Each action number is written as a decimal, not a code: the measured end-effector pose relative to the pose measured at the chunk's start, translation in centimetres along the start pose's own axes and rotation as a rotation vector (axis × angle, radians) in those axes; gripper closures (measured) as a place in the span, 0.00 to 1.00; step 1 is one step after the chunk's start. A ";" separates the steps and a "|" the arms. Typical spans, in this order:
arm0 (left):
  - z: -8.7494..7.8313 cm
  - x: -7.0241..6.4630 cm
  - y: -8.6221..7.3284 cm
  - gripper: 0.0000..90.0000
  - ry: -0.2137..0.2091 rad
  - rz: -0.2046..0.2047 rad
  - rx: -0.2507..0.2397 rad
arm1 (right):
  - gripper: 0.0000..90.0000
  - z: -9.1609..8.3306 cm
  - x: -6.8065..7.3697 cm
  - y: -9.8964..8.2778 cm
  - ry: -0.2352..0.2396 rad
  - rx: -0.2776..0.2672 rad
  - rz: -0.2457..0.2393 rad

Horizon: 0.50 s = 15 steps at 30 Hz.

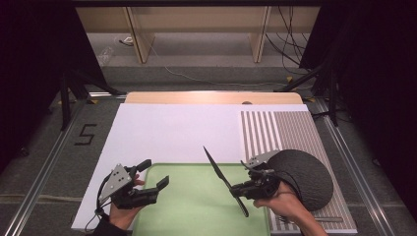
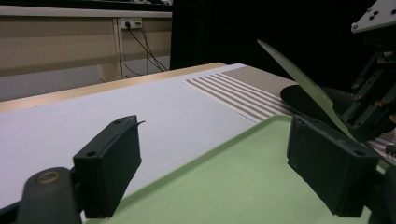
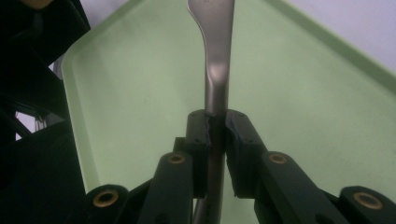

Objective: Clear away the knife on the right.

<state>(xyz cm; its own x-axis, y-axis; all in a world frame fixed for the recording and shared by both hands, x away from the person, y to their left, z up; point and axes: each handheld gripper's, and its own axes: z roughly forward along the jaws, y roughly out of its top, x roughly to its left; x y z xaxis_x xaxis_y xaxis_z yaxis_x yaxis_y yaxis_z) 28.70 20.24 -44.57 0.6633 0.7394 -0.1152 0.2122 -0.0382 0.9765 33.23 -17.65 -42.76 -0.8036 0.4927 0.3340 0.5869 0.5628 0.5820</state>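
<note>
Knife (image 1: 223, 179) clamped in right claw (image 1: 244, 189) over green tray's (image 1: 196, 216) right edge; left claw (image 1: 153, 173) gapes empty.

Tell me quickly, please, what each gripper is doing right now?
Left gripper: open, holding nothing, above the green tray.
Right gripper: shut on the knife, blade pointing up and away over the tray.

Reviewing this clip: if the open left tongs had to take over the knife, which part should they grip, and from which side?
Probably the bare handle end of the knife, below the right tongs, which clamp it mid-length. Come in from the left tongs' own side, over the green tray. The upper half is a serrated blade, pointing up and away, so it is best avoided.
</note>
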 end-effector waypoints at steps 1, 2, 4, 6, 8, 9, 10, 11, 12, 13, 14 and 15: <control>0.0 0.0 0.0 0.19 0.000 0.000 0.000 | 0.89 0.1 0.1 0.0 -0.006 0.011 0.005; 0.0 0.0 0.0 0.19 0.001 -0.001 0.000 | 0.89 0.2 0.2 -0.1 -0.010 0.019 0.010; 0.0 0.0 0.0 0.19 0.001 -0.003 -0.002 | 0.89 0.4 0.4 -0.2 -0.015 0.034 0.011; 0.0 0.0 0.0 0.19 0.001 0.000 0.000 | 0.89 0.5 0.5 -0.2 -0.020 0.047 0.012; 0.0 0.0 0.0 0.19 0.001 -0.003 -0.004 | 0.89 0.6 0.7 -0.3 -0.022 0.055 0.011; 0.0 0.0 0.0 0.19 0.001 -0.002 -0.002 | 0.89 0.7 0.8 -0.3 -0.025 0.061 0.008; 0.0 0.0 0.0 0.19 0.001 0.002 0.000 | 0.89 0.8 1.0 -0.4 -0.031 0.069 0.003; 0.0 0.0 0.0 0.19 0.001 0.001 0.000 | 0.89 0.9 1.1 -0.4 -0.031 0.077 -0.004; 0.0 0.0 0.0 0.19 0.002 -0.001 -0.002 | 0.89 1.0 1.3 -0.5 -0.030 0.089 -0.008; 0.0 0.0 0.0 0.19 0.001 -0.001 -0.002 | 0.89 1.1 1.5 -0.5 -0.036 0.100 -0.014; 0.0 0.0 0.0 0.19 0.002 0.001 -0.001 | 0.89 1.2 1.6 -0.6 -0.041 0.108 -0.025; -0.1 0.0 0.0 0.19 0.002 0.000 -0.002 | 0.89 1.3 1.8 -0.6 -0.044 0.119 -0.029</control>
<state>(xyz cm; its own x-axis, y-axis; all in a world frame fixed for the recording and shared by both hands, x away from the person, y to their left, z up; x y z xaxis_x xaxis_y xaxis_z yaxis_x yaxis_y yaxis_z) 28.67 20.28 -44.54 0.6618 0.7408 -0.1147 0.2107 -0.0370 0.9768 31.58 -16.24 -43.51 -0.8170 0.5019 0.2838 0.5729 0.6509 0.4981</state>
